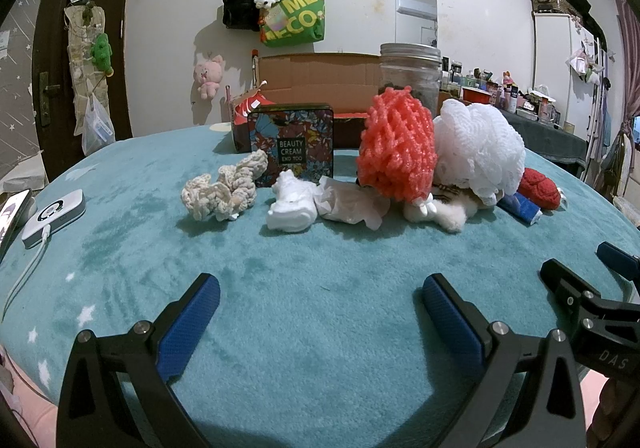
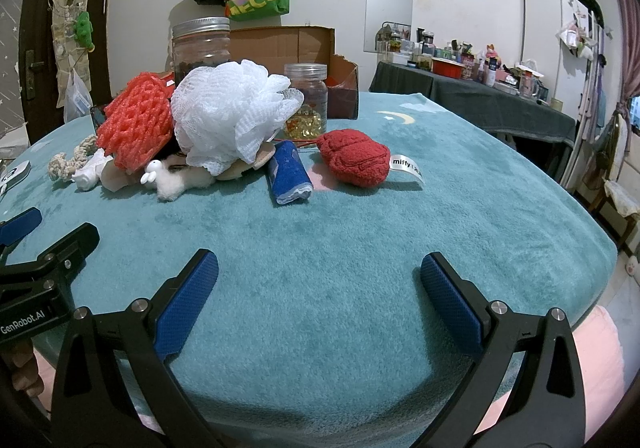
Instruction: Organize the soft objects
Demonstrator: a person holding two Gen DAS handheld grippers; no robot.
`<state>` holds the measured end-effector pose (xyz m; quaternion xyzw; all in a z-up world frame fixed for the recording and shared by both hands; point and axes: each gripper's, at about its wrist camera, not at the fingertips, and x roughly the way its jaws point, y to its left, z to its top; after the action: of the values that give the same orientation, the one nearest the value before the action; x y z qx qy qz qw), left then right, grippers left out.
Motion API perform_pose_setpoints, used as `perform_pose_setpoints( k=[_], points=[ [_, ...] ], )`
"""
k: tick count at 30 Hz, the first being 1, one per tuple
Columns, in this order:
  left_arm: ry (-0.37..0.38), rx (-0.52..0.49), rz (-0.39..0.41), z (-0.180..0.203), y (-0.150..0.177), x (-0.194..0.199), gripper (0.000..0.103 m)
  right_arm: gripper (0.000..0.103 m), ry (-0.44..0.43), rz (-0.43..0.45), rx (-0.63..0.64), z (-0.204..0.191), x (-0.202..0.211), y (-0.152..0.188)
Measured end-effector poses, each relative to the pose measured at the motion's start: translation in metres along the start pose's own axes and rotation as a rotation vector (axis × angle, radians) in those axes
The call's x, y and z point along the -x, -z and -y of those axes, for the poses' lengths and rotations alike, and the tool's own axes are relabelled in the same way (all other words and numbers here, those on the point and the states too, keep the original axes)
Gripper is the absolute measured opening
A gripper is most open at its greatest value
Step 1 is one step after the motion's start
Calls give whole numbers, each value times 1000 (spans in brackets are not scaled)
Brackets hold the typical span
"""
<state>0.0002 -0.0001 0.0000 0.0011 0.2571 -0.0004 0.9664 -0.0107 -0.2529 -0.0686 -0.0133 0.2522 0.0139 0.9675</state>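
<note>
Soft objects, a whole heap of them, sit mid-table on the teal blanket, which fills both views edge to edge. Behind the heap stands the cardboard box, open, at the far side of the blanket. Biggest of the pile: the white mesh pouf, leaning against the coral foam net on its left, both piled on top of a small white plush animal lying on the blanket. The large lidded jar rises behind them.

Now the differences! Only the right wrist view shows the smaller jar of yellow capsules, tucked behind the pouf, and the "miffy" tag on the red plush pouch, with the rolled blue cloth just beside it. Only the left wrist view gives us the floral tin reading BEAUTY CREAM, upright, with the cream knitted piece in front to its left, the white socks and a crumpled tissue side by side, plus a white device with a cable at the left edge.

The left gripper hovers over bare blanket, fingers spread wide, nothing between them. The right gripper, same story: spread wide, empty, well short of the heap.
</note>
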Motion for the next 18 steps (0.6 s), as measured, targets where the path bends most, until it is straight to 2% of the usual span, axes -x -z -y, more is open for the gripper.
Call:
perform_pose_setpoints(
  k=[18],
  points=[
    [5, 3, -11, 0, -1, 0, 103, 103, -3, -11, -3, 0, -1, 0]
  ],
)
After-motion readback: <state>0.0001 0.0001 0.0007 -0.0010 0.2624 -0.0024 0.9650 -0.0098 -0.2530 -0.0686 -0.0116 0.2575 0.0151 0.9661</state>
